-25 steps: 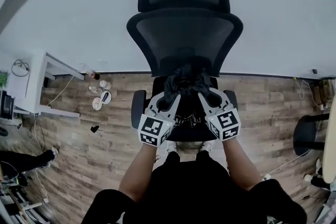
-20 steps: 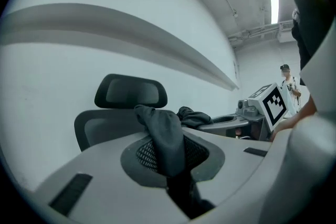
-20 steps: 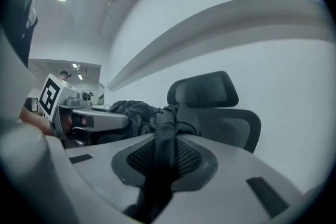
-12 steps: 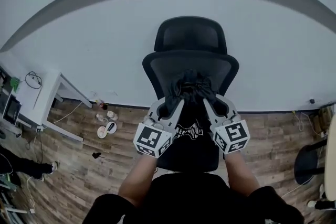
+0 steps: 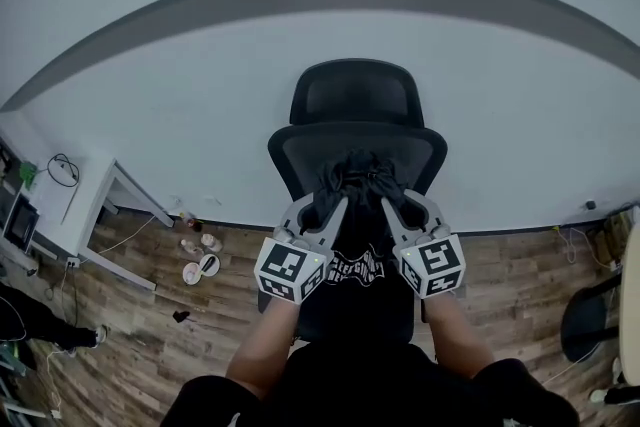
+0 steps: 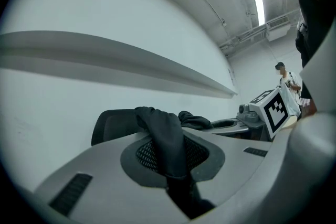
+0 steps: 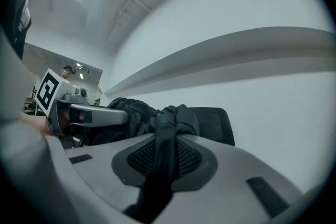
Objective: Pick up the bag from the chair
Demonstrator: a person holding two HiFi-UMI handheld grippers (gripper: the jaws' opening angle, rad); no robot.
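Black bag hangs at frame centre before the chair, its cloth pinched in the left gripper and right gripper; the 2 grips should probably rise evenly.

No legible text, number or brand appears in any view. The bag bears a band of white print on its front, too small and blurred to read. The cubes on the left hand-held gripper and right hand-held gripper carry black-and-white square marker patterns, not letters or digits.
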